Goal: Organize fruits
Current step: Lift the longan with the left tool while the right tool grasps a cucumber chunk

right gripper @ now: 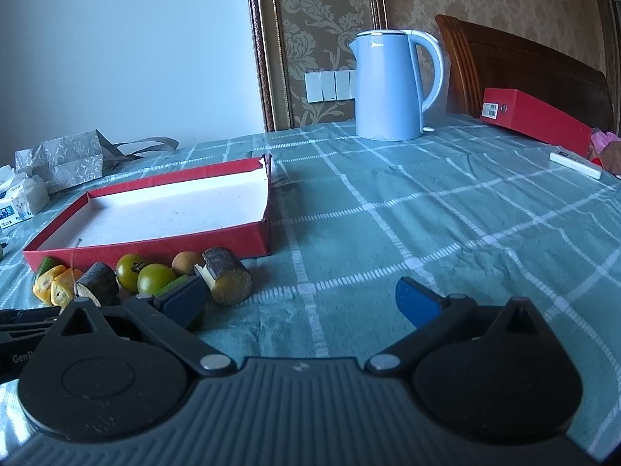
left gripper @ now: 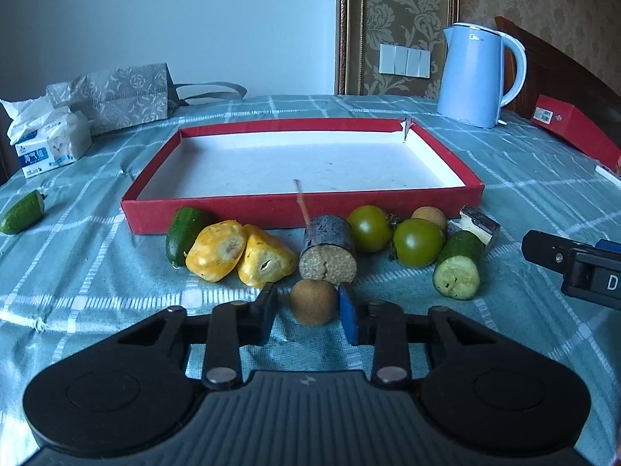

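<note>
One small brown fruit [left gripper: 313,301] sits pinched in my left gripper [left gripper: 310,310]; the red tray [left gripper: 271,209] lies straight ahead, upper centre; my right gripper [right gripper: 306,299] is spread, empty.

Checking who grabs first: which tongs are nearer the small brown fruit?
Left. The left tongs are closed around the small brown fruit; the right tongs stand open off to its right.

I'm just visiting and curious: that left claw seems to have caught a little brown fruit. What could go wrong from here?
The small round brown fruit sits between the left claw's blue pads, apparently gripped; being round, it could pop out and roll. The dark stick piece lies right behind it and may get nudged. The red tray's wall stands in the way, so a low carry could bump it.
</note>
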A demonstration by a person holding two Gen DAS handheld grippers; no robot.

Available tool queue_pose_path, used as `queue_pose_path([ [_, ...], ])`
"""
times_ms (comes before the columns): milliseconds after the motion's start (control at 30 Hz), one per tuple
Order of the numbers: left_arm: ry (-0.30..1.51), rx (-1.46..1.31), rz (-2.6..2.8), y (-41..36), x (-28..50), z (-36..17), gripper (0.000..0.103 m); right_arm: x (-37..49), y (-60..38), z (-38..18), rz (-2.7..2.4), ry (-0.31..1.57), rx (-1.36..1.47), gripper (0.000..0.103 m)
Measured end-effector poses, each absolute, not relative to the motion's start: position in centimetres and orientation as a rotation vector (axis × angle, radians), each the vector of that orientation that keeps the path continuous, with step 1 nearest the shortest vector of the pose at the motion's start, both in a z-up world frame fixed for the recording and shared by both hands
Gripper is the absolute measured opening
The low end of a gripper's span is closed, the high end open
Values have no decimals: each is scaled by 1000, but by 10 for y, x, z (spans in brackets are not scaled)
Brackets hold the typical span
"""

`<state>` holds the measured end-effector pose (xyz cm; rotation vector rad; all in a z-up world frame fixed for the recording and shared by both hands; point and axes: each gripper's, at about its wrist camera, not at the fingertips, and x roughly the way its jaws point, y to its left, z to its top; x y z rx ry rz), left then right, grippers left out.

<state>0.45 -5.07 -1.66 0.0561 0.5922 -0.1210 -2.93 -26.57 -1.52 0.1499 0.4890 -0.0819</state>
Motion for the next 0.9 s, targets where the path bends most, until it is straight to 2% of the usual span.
queue_pose_path([
  [67,585,57,-121,-49,4,-17,26,-29,-266,-16,-80,493,151,103],
  [433,594,14,-151,-33,-5,-14,26,-36,-259,-14,87,490,112,102],
  [500,602,9,-145,-28,-6,-14,26,-35,-256,-13,149,502,102,95],
  [600,599,-3,-134,-21,-8,-13,26,-31,-248,-12,241,516,42,91],
  [733,604,-6,-125,-15,-8,-14,26,-27,-232,-11,334,513,-70,81],
  [900,608,-10,-124,-13,-7,-16,26,-21,-216,-12,423,532,-174,58],
])
